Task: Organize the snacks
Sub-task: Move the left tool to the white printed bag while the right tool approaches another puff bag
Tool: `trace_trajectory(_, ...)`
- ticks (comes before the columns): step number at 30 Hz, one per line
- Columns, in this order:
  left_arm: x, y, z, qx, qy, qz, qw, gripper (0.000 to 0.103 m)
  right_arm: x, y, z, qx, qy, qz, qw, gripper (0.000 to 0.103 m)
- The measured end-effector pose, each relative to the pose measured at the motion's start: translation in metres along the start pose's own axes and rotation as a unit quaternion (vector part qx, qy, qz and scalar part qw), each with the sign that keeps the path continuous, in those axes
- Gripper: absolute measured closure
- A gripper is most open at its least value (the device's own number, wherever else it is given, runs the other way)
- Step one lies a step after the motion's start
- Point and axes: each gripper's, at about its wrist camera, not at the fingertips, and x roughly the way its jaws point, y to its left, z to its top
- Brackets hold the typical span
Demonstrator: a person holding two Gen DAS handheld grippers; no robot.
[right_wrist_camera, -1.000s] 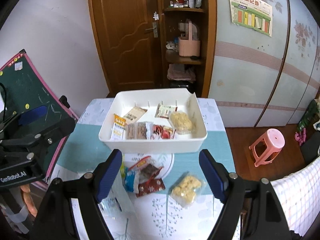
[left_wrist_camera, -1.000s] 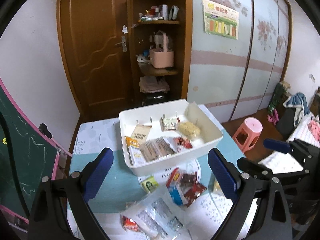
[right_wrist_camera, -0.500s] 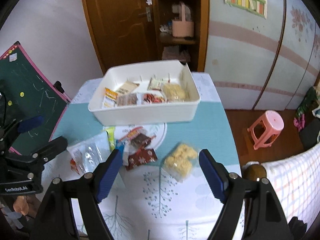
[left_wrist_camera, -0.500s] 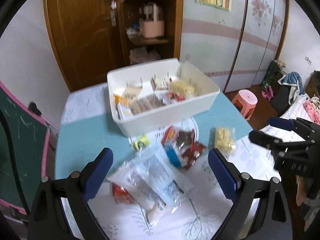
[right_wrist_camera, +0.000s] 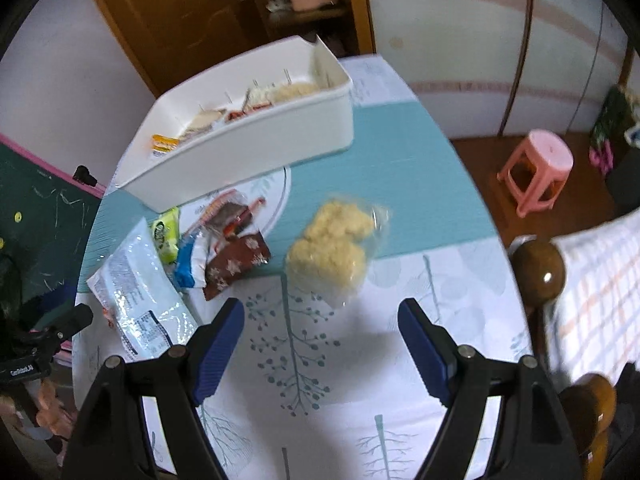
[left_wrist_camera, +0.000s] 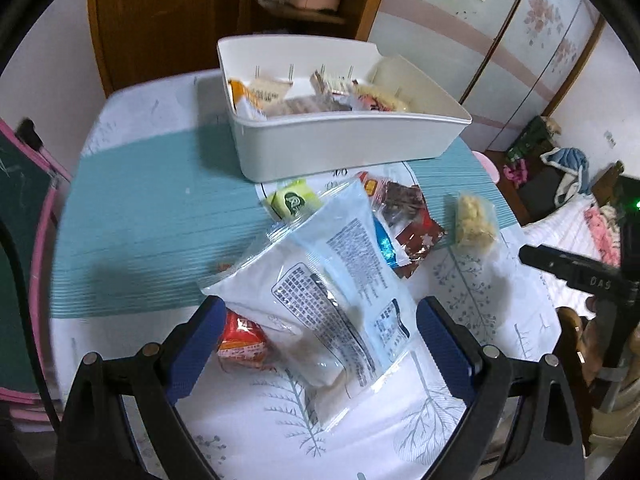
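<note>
Here your left claw point(left_wrist_camera: 316, 332), spread wide and holding nothing, straddles the big clear snack bag point(left_wrist_camera: 320, 280), whose long axis runs away toward the white bin point(left_wrist_camera: 352, 140), while your right claw point(right_wrist_camera: 322, 336), equally spread, faces the yellow puffed-snack packet point(right_wrist_camera: 334, 250) just ahead on the surface point(right_wrist_camera: 400, 300).

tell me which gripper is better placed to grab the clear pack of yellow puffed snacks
Right. The right gripper is open with the yellow puffed snack pack just ahead between its fingers; the left gripper faces the large white bag.

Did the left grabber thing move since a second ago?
Yes. The left gripper has come down and back toward the near table edge: the white bin sits farther off, and the big clear bag lies between its open jaws.
</note>
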Motion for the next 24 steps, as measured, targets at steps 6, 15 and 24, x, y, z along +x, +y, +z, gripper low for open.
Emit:
trace_trajectory(6, 0.026, 0.017, 0.003, 0.002, 0.015, -0.019, 0.9997, 0.008, 0.022, -0.006, 0.002, 0.017, 0.018, 0.003, 1.0, 0.023)
trace_trajectory(15, 0.05, 0.019, 0.012, 0.018, 0.029, -0.043, 0.9985, 0.008, 0.049, -0.009, 0.012, 0.041, 0.034, -0.001, 0.999, 0.023)
trace_trajectory(24, 0.059, 0.0, 0.015, 0.061, 0.034, -0.051, 0.9963, 0.008, 0.069, -0.013, 0.025, 0.076, 0.038, -0.011, 0.996, 0.023)
